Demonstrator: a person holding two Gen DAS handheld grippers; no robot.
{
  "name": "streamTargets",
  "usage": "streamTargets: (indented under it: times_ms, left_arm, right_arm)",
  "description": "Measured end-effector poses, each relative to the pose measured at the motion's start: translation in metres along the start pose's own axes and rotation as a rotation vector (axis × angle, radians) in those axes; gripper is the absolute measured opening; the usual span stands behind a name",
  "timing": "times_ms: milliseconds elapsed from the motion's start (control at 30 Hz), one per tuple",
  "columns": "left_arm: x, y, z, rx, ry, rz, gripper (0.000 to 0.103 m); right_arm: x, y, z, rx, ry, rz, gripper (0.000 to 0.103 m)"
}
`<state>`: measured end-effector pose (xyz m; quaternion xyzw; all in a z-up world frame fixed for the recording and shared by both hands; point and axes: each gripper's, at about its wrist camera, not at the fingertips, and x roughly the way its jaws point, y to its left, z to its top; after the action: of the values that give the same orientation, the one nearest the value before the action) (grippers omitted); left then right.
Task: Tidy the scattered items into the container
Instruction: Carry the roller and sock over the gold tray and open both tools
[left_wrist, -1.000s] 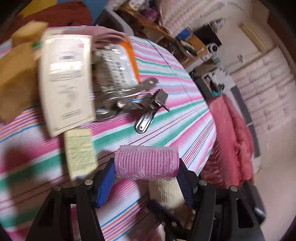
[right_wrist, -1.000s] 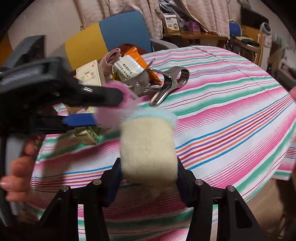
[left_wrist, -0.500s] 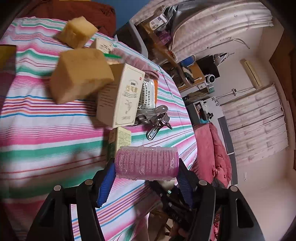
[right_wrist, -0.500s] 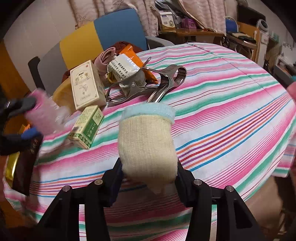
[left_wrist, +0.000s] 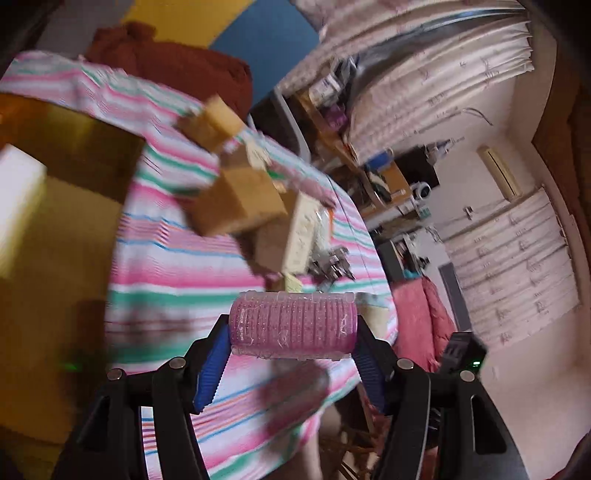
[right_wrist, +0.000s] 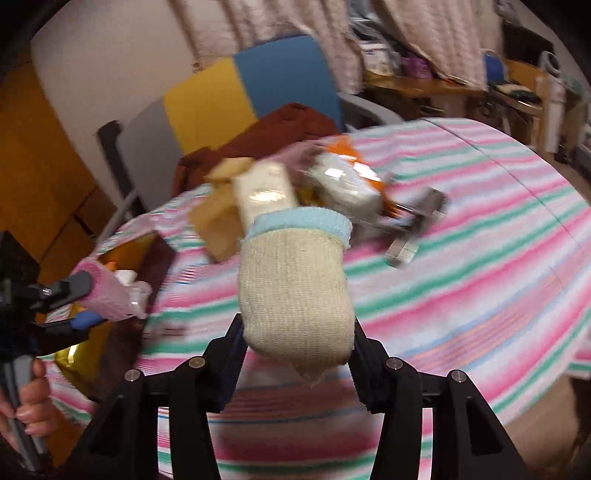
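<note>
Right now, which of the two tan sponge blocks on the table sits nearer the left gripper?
The larger tan sponge block, lower in the left wrist view beside the cream box. The smaller block lies beyond it, toward the brown cloth.

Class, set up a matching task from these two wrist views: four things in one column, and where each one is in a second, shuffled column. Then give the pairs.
Things
1. pink hair roller
2. cream knitted sock
3. metal clip
4. brown cloth

Places
A. lying on the striped tablecloth
B. held in the right claw
C. heaped on the chair
D. held in the left claw

Pairs: 1-D, 2-B, 3-A, 4-C
</note>
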<state>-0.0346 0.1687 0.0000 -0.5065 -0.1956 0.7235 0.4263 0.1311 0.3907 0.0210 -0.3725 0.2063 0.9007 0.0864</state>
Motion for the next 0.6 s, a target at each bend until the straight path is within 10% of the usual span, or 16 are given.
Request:
streamTargets:
  times_ms: [600]
  left_arm:
    - [-0.077, 0.147, 0.095, -0.144, -0.139, 0.302, 0.064]
  right_arm:
    - [0.129, 0.207, 0.040, -0.169, 0.241, 0.306, 0.052]
